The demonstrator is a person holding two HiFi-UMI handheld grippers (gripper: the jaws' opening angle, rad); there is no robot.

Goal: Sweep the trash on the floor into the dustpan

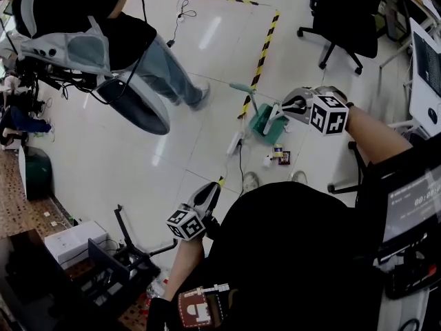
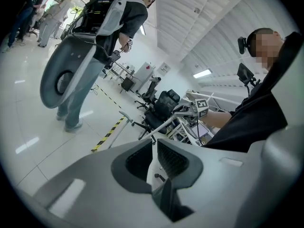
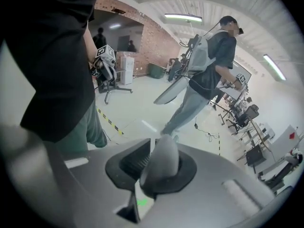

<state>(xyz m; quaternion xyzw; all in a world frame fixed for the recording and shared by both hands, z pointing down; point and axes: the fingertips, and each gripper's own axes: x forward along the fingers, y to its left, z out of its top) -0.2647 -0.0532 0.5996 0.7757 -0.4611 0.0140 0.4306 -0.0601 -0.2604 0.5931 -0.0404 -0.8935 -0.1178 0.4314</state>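
Beside the green dustpan (image 1: 264, 125), small trash (image 1: 278, 154) lies on the floor (image 1: 138, 164). Near the dustpan, the right gripper (image 1: 286, 107) clamps a grey handle end (image 3: 161, 163). Well apart from it, the left gripper (image 1: 212, 193) clamps a white pole (image 2: 166, 126).

R gripper (image 3: 153, 152) clamped on grey-tipped handle (image 3: 163, 161), person (image 3: 205, 75) behind

trash (image 1: 278, 154) on the floor (image 1: 207, 61) just beside dustpan (image 1: 264, 124), office chair (image 1: 344, 19) behind
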